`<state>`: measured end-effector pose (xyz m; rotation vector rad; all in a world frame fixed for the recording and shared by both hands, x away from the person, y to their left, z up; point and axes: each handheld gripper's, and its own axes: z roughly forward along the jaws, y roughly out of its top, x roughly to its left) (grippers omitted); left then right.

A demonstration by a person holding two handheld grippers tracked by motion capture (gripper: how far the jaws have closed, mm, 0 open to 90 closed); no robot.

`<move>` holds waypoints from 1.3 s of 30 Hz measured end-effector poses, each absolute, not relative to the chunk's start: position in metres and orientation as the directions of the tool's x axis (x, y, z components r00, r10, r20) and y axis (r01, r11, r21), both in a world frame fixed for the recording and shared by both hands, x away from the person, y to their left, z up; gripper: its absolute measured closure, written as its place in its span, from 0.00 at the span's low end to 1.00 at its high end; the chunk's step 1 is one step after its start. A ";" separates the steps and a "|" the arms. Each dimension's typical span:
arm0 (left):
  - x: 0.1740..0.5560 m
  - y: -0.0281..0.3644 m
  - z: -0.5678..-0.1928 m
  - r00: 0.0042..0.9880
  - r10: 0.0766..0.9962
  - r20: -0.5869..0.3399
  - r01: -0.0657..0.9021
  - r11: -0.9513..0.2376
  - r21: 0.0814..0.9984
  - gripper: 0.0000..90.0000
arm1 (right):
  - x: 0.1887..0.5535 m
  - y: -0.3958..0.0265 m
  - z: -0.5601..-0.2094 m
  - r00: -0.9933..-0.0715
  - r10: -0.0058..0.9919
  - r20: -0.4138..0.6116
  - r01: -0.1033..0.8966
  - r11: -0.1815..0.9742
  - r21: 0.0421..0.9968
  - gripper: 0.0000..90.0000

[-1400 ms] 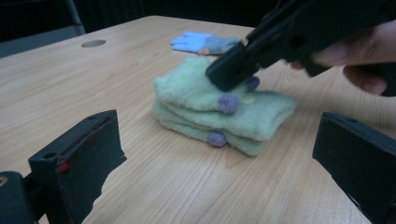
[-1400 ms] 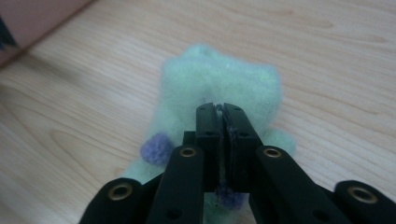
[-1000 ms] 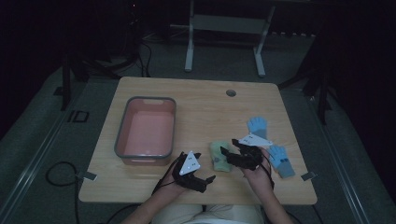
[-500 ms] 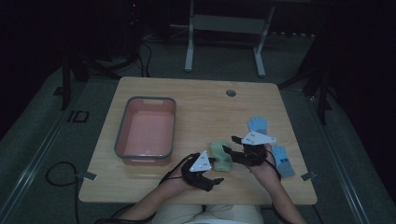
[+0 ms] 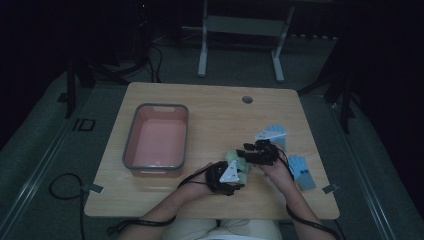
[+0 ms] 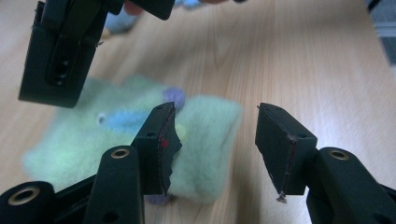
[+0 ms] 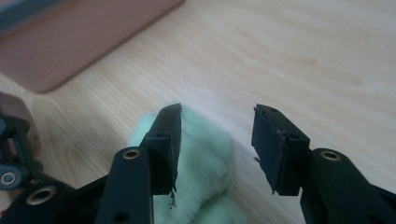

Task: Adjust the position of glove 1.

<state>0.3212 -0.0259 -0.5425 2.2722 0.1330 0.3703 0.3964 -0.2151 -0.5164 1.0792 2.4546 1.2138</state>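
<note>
Seen from above, the green sock [image 5: 239, 162] lies largely hidden beneath both grippers. In the left gripper view its pattern blurs, and the other gripper [image 6: 65, 42] at eleven o'clock is cropped. A pink tray [image 7: 70, 37] at ten o'clock is cropped too.

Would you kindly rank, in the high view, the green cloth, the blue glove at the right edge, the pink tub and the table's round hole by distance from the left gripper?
1. Green cloth: right beside the left gripper.
2. Blue glove: off to the right, near the table edge.
3. Pink tub: to the left.
4. Round hole: far side of the table.
</note>
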 end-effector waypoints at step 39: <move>0.326 -0.013 -0.476 0.897 0.185 0.402 -0.134 -0.751 0.646 0.83 | 0.396 -0.198 -0.469 -0.781 0.593 0.196 0.506 0.417 0.755 0.81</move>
